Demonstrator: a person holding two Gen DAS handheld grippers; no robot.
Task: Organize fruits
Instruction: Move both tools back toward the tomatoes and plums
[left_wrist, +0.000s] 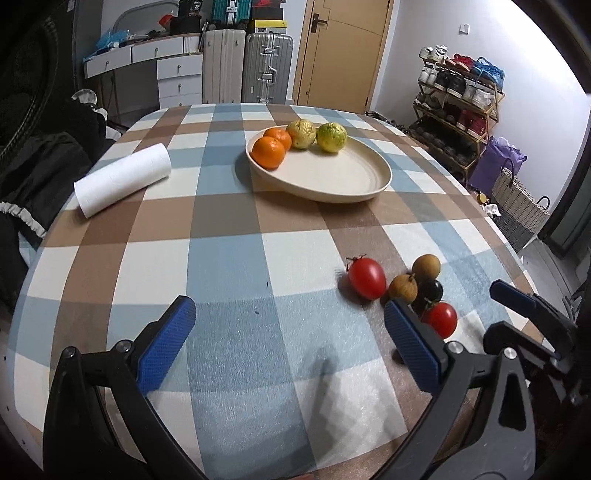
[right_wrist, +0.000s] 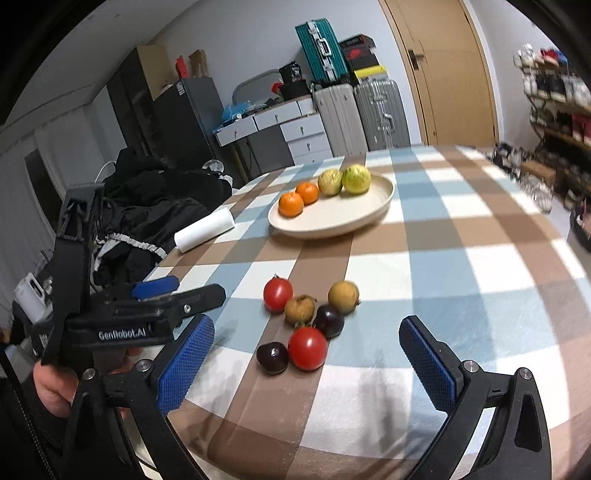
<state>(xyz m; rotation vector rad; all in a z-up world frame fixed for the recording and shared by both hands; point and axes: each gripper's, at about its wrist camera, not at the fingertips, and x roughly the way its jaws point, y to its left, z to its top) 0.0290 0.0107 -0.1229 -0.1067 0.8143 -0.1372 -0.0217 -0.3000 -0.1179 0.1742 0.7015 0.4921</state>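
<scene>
A cream plate (left_wrist: 332, 181) (right_wrist: 332, 218) at mid-table holds two oranges (left_wrist: 269, 152) (right_wrist: 290, 204) and two yellow-green fruits (left_wrist: 331, 137) (right_wrist: 355, 179). Closer in, a loose cluster lies on the checked cloth: two red tomatoes (left_wrist: 366, 282) (right_wrist: 307, 348), two brown fruits (left_wrist: 426, 267) (right_wrist: 343, 296) and two dark round fruits (right_wrist: 272, 357). My left gripper (left_wrist: 291, 332) is open over bare cloth, left of the cluster. My right gripper (right_wrist: 308, 362) is open just short of the cluster, its jaws wide on either side of the near tomato. Neither holds anything.
A white paper roll (left_wrist: 123, 179) (right_wrist: 205, 229) lies on the table's left side. Dark clothing (left_wrist: 40, 173) is piled past the left edge. Suitcases, drawers and a door stand behind the table, a shoe rack (left_wrist: 458, 103) and a woven basket (left_wrist: 521, 206) to the right.
</scene>
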